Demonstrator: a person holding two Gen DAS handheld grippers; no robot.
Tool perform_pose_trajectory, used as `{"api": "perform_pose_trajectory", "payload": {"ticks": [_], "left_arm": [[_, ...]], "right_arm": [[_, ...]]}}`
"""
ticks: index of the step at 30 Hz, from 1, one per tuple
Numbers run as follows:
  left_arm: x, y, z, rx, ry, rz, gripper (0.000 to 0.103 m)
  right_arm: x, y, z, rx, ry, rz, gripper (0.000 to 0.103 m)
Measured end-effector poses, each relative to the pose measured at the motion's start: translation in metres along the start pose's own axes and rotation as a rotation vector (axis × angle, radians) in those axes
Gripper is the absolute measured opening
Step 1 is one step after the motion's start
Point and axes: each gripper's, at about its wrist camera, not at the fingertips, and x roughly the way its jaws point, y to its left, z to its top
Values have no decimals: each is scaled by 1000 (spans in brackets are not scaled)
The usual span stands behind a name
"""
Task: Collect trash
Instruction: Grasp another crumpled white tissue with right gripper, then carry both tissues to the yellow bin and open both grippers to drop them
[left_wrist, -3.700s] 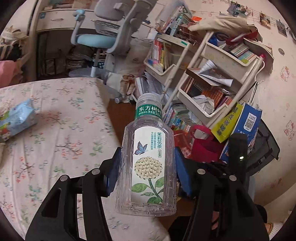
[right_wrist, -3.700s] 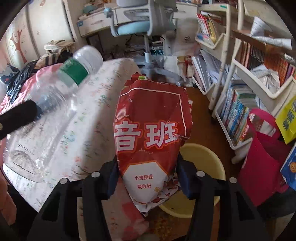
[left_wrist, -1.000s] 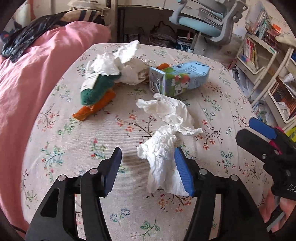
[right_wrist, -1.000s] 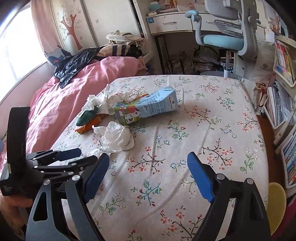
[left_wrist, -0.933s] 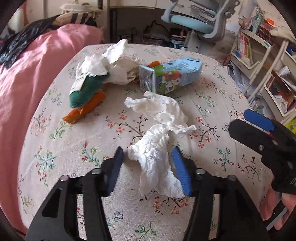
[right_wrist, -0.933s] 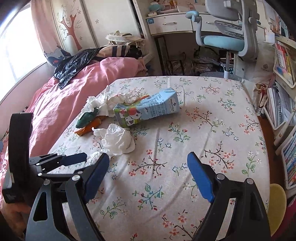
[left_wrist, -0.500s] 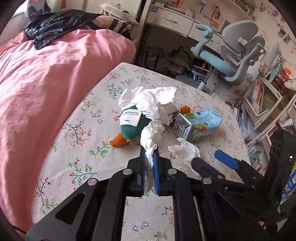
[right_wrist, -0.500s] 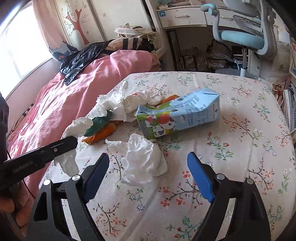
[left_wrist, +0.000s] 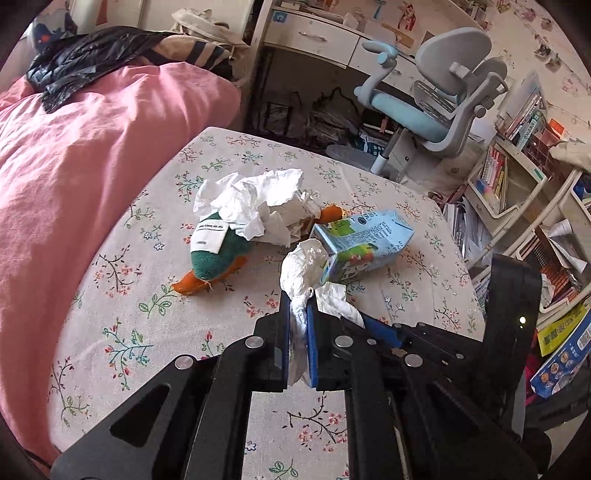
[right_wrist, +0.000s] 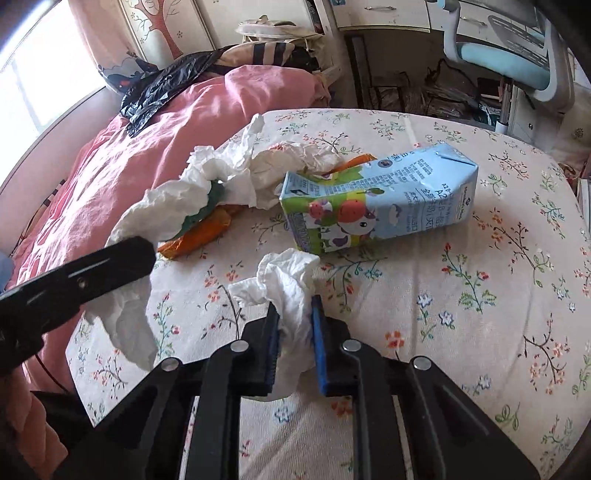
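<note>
The left gripper points steeply downward, its jaws clamped tight on a crumpled tissue. Just beside it, the right gripper angles down likewise, jaws pinching a second tissue wad.

The plush toy lies half under the heap of crumpled paper; in the right wrist view only a green sliver shows. Print on the milk carton is too small to read. The office chair at 1 o'clock loses its base behind the bed. The left hand-held gripper runs off the frame at 9 o'clock, its grip on the tissue unseen there.
</note>
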Motion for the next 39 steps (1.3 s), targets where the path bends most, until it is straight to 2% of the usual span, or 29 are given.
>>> {"api": "perform_pose_trajectory", "payload": {"ticks": [8,15,24,32,39], "left_arm": [[1,-16,-13,26,12,-27,8],[-3,-35,-33,50,28,-98,8],[-9,-80,-56,129,2,-132,8],[-4,-107,-59,182,-11,-123,8],[1,-125,-62,229,-14,-105,8]], "right_arm": [[-55,-19,-20,40,-52,-53,16],[-96,-34,-51,109,-128,-83,16],[-112,-41,-66,83,-170,-99,16],[-123,-69,-76,135,-196,-98,16],[-127,-77,-80,153,-209,-84,16]]}}
